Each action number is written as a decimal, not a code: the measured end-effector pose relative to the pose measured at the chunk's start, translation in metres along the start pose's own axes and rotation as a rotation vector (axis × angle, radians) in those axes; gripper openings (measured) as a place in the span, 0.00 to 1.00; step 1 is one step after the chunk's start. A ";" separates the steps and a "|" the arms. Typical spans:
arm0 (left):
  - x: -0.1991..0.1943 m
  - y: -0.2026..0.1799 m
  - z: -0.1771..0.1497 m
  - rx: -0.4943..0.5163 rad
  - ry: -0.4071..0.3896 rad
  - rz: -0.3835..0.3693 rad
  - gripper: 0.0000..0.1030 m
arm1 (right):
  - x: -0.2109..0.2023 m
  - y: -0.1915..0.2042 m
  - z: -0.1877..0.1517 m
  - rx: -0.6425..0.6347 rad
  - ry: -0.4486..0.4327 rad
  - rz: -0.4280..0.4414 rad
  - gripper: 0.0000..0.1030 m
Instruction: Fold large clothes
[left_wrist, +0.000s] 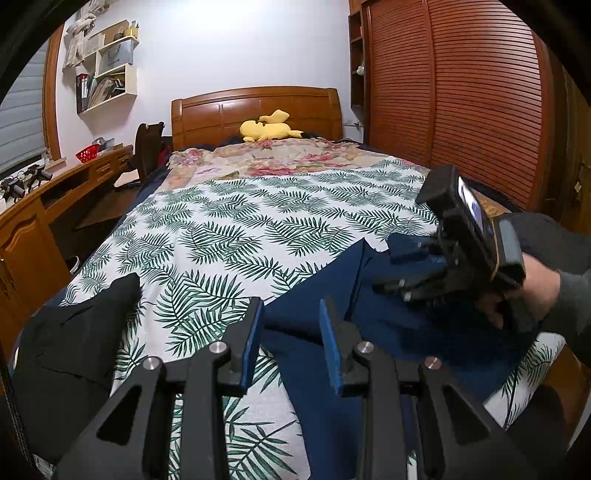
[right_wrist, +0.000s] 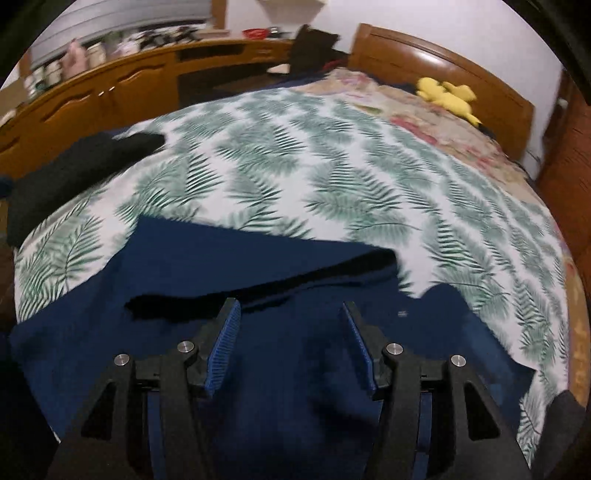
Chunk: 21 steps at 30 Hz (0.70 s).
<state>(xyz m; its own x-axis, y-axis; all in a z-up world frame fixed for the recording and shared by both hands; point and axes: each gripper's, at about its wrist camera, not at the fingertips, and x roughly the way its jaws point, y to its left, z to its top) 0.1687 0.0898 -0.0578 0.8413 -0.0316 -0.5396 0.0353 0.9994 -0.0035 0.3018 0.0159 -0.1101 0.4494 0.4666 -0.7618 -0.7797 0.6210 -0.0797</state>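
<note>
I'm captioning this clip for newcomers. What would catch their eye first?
The fern-print bedspread covering most of the bed, with a navy garment spread across its near end beneath both claws. Next, the yellow plush toy by the wooden headboard at the far end, and a black garment at the bed's near left corner.

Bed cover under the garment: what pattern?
Green palm leaves on white bed cover; sharpest in the left wrist view.
</note>
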 end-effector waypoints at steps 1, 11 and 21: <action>0.000 0.001 -0.001 -0.001 0.001 0.001 0.28 | 0.002 0.006 -0.002 -0.010 0.004 0.019 0.55; -0.003 0.018 -0.006 -0.023 0.005 0.022 0.28 | 0.050 0.052 -0.007 -0.142 0.142 0.013 0.55; -0.002 0.023 -0.012 -0.017 0.022 0.035 0.28 | 0.066 0.018 0.060 -0.011 -0.013 -0.137 0.55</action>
<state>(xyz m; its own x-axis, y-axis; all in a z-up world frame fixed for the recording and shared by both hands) 0.1612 0.1130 -0.0666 0.8299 0.0036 -0.5579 -0.0032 1.0000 0.0016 0.3431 0.0959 -0.1227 0.5579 0.3861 -0.7347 -0.7154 0.6725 -0.1898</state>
